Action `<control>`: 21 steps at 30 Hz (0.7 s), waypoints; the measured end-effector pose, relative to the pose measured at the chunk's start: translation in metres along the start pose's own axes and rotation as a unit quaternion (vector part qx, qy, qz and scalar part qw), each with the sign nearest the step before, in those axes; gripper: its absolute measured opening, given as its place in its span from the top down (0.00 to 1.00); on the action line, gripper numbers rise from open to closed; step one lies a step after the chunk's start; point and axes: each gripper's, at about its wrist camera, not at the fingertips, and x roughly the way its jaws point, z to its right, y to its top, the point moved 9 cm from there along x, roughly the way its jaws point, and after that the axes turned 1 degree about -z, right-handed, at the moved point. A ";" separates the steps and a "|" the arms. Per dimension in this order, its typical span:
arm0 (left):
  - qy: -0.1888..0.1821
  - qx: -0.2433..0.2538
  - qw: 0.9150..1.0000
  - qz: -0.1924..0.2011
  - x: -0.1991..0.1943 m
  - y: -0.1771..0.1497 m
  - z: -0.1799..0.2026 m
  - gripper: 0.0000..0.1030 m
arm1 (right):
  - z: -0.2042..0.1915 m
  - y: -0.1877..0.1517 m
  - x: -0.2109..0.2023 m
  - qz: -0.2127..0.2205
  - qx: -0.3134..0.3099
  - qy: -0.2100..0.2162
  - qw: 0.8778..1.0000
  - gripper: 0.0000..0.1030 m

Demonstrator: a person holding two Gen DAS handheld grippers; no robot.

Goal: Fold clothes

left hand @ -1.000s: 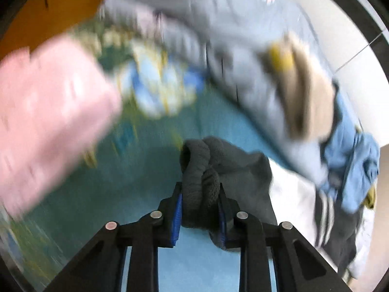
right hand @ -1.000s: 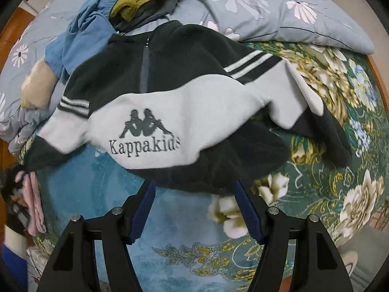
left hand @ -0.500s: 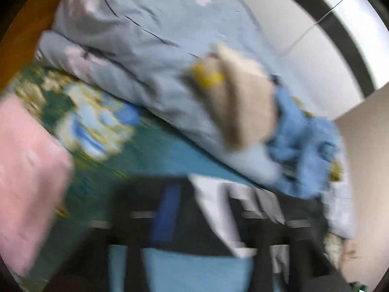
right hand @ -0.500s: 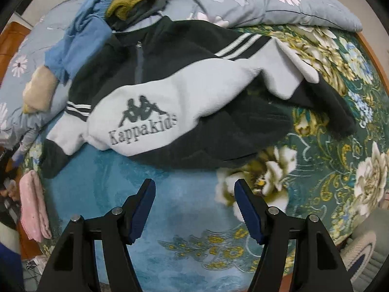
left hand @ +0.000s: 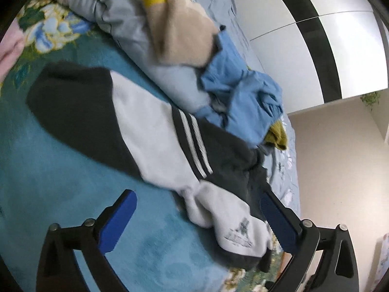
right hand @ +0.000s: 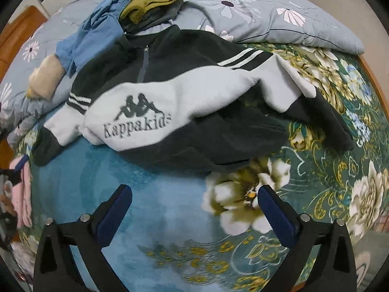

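While the black-and-white fleece zip pullover with the printed chest logo (right hand: 155, 102) lies spread face up on the bed's teal floral blanket (right hand: 170, 219), collar toward the pillows and one sleeve out to each side, we hold both tools apart from it: the left tool (left hand: 197, 219) stands with its blue pads spread wide around the white chest panel without pressing it, and the right tool (right hand: 194, 206) hangs spread over bare blanket just short of the hem. We judge the fleece light, thick and limp; it should bunch rather than slide, and a pinch will carry several layers unless we take a single edge. Good holds look to be the dark cuff of the sleeve (left hand: 65, 92) on the left side, the hem corners, or the shoulder seam by the white stripes (right hand: 243, 58). The lower body is rumpled and doubled under on the right, so it is not lying flat. Open blanket lies in front of the hem, giving room to fold toward us; behind the collar the crumpled blue garment (right hand: 90, 34), the olive knit piece (right hand: 155, 0) and the grey daisy-print pillow (right hand: 279, 19) crowd the far edge, and the bed's edge runs close on the right.
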 end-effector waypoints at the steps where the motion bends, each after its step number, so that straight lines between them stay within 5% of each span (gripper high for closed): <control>1: -0.004 0.000 1.000 -0.003 0.001 -0.009 0.005 0.00 | 0.001 0.000 0.006 -0.007 -0.014 0.004 1.000 0.00; 4: -0.012 0.002 1.000 -0.011 0.003 -0.034 0.021 0.00 | -0.008 0.002 0.021 -0.006 -0.076 0.012 0.997 0.00; 8: 0.031 0.055 0.998 -0.016 0.001 -0.064 0.046 0.00 | -0.021 0.004 0.043 -0.008 -0.165 0.012 0.986 0.00; 13: 0.064 0.061 0.996 -0.021 -0.001 -0.093 0.059 0.00 | -0.021 0.002 0.075 -0.015 -0.297 -0.023 0.955 0.01; 15: 0.068 0.052 0.996 -0.012 -0.005 -0.099 0.058 0.00 | -0.021 0.003 0.087 -0.015 -0.335 -0.035 0.941 0.09; 18: 0.092 0.029 0.995 0.003 -0.015 -0.104 0.049 0.00 | -0.018 0.008 0.105 -0.026 -0.367 -0.052 0.929 0.36; 21: 0.105 0.007 0.994 0.016 -0.023 -0.107 0.041 0.00 | -0.019 0.022 0.104 -0.035 -0.355 -0.025 0.934 0.55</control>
